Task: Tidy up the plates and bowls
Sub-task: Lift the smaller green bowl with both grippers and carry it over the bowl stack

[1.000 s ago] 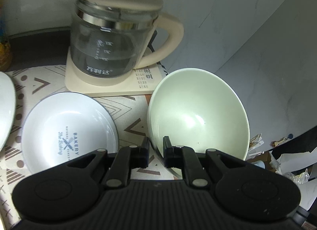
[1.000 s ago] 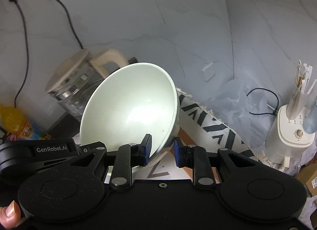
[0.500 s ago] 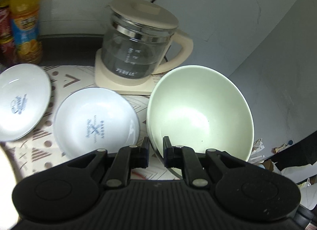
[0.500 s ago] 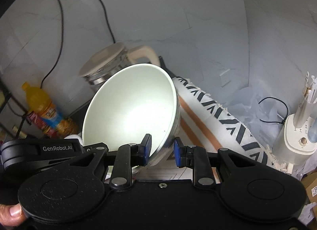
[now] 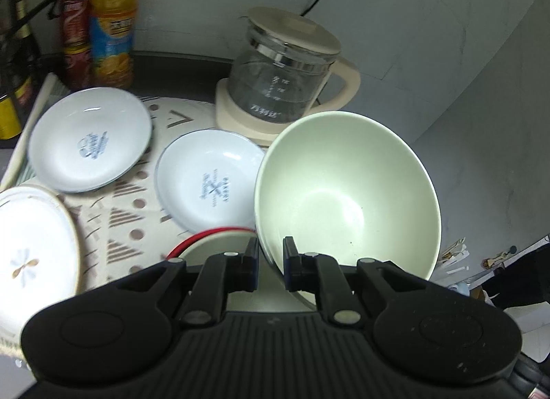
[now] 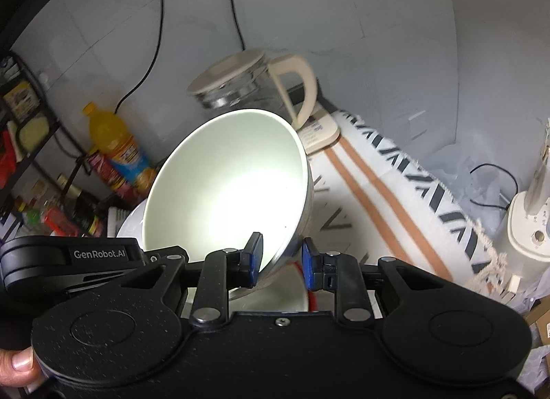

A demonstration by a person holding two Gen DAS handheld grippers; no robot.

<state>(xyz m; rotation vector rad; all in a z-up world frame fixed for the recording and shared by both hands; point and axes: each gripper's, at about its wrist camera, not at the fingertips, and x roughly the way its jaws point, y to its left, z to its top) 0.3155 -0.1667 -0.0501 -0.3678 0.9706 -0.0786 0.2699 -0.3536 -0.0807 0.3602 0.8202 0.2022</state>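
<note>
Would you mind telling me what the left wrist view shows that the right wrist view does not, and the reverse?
Only the left wrist view shows the two white Bakery plates and the gold-rimmed plate lying on the patterned mat. Only the right wrist view shows the white appliance, the storage rack and the left gripper's body. Both show the pale green bowl, pinched at its rim by the left gripper and right gripper, the red-rimmed bowl beneath, the glass kettle and the orange bottle.
</note>
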